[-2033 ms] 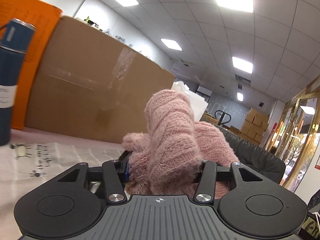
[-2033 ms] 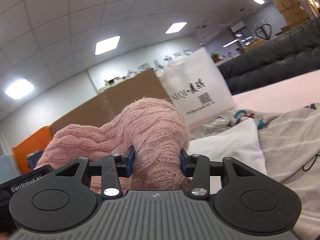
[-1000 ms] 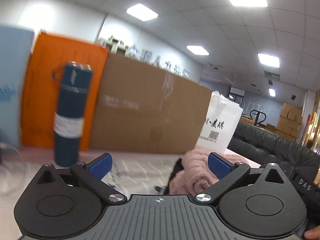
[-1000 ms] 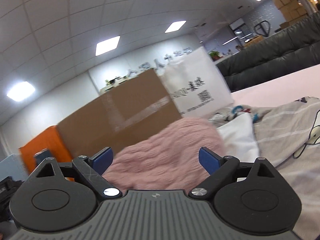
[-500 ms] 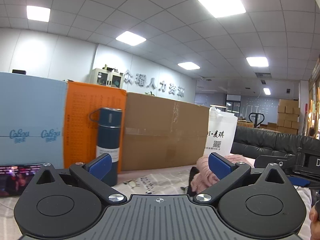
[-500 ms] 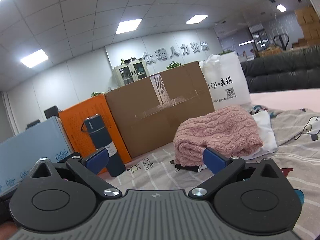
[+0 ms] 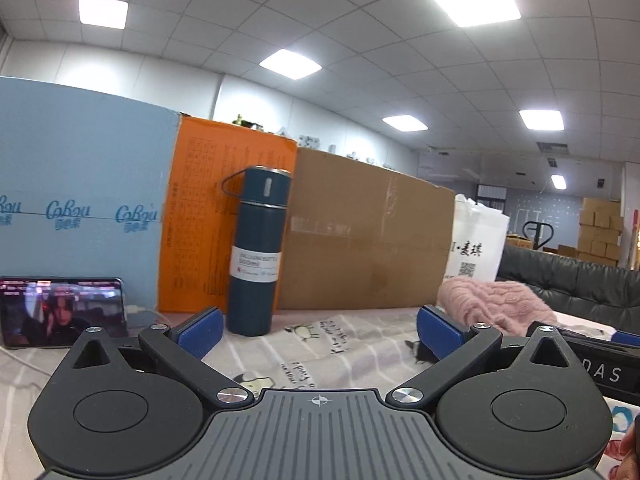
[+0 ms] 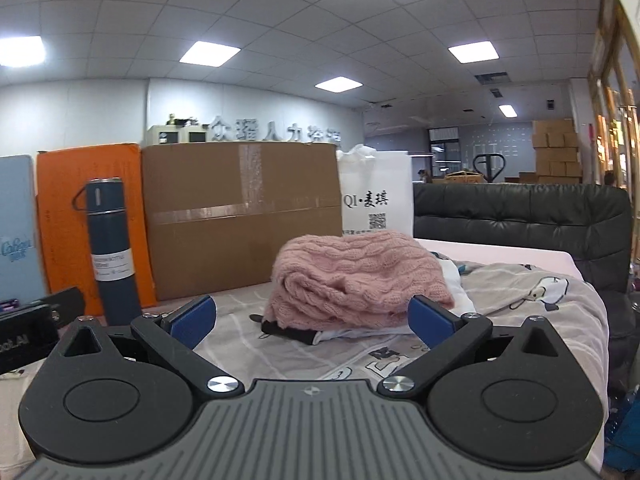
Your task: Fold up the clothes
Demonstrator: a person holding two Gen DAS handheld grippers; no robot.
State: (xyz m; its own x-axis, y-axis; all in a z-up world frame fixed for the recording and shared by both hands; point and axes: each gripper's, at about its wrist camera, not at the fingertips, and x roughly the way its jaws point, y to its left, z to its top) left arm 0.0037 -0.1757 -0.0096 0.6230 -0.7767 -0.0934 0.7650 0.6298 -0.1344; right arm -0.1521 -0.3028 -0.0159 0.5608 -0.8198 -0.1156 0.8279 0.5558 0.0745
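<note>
Office ceiling with square light panels overhead, printed grey sheet (image 7: 320, 344) spread over the bed below. Seen from the left wrist: left gripper (image 7: 318, 326) with jaws spread wide, nothing between the blue pads but bare sheet. Straight ahead, upright on the sheet, a dark blue thermos flask (image 7: 256, 252) with a white label. Behind it, a row along the far edge of the bed: pale blue board (image 7: 80, 208), orange box (image 7: 204, 216), large taped cardboard box (image 7: 368, 240), white shopping bag (image 7: 476, 244). Phone (image 7: 60, 310) with a lit screen propped at the left, against the blue board. Folded pink knit sweater (image 7: 492, 300) toward the far right of the bed, just in front of the white bag, well clear of the pads. Part of the other tool (black, lettered) at the right edge.

Seen from the right wrist: right gripper (image 8: 312, 316) likewise fully apart, having just finished opening, empty between the pads. Pink sweater (image 8: 356, 280) lying ahead as a thick folded bundle on top of white and dark garments, beyond the fingertips and untouched. Thermos (image 8: 110, 248) standing to the left, in front of the orange box (image 8: 60, 220); cardboard box (image 8: 240, 216) and white bag (image 8: 378, 196) behind the sweater. Black padded headboard (image 8: 520, 216) along the right end of the bed (crumpled cartoon-print cover below it).
</note>
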